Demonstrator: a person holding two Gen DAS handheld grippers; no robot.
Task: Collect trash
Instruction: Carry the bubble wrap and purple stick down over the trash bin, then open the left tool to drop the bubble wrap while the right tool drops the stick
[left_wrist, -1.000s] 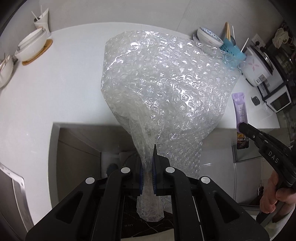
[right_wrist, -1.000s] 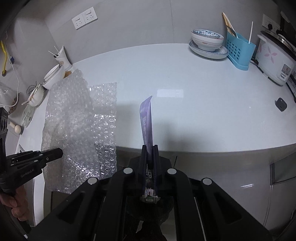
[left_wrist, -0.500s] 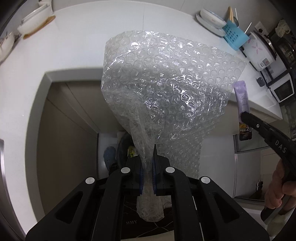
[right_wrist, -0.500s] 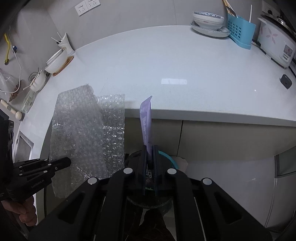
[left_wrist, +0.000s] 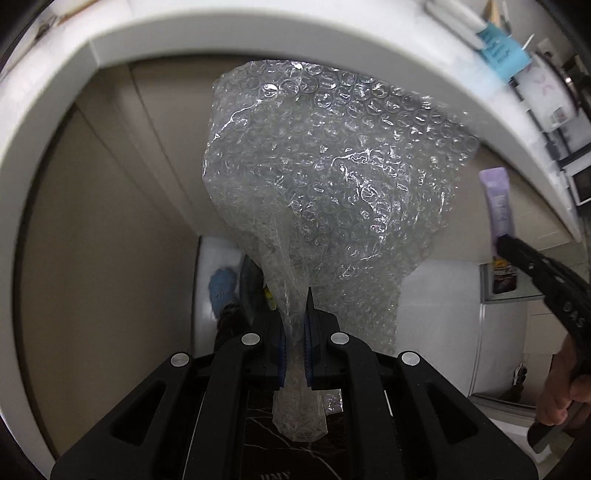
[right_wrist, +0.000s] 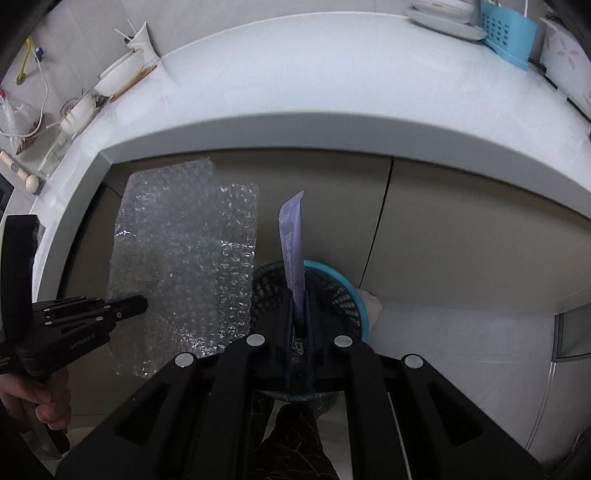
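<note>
A white worktop (right_wrist: 332, 85) curves across the top of both views, its thick rounded edge overhanging beige cabinet doors (right_wrist: 461, 236). Along its back edge in the right wrist view stand white bowls (right_wrist: 118, 75), one on a wooden coaster, a stack of plates (right_wrist: 447, 18), a blue slotted utensil holder (right_wrist: 508, 29) and a white rice cooker with a pink flower print (right_wrist: 565, 48). The wall behind is pale grey.

Below the worktop edge, the left gripper (left_wrist: 295, 325) has its fingers closed tight on the gathered end of a sheet of clear bubble wrap (left_wrist: 332, 177), which fans out wide in front of the cabinets. The right gripper (right_wrist: 297, 299) has its fingers pressed together on a slim purple sachet (right_wrist: 291, 236) that stands upright between them. Directly beneath the sachet sits a dark mesh waste basket with a turquoise rim (right_wrist: 343, 284) on a pale floor. A hand (right_wrist: 40, 398) grips the left gripper's handle.
</note>
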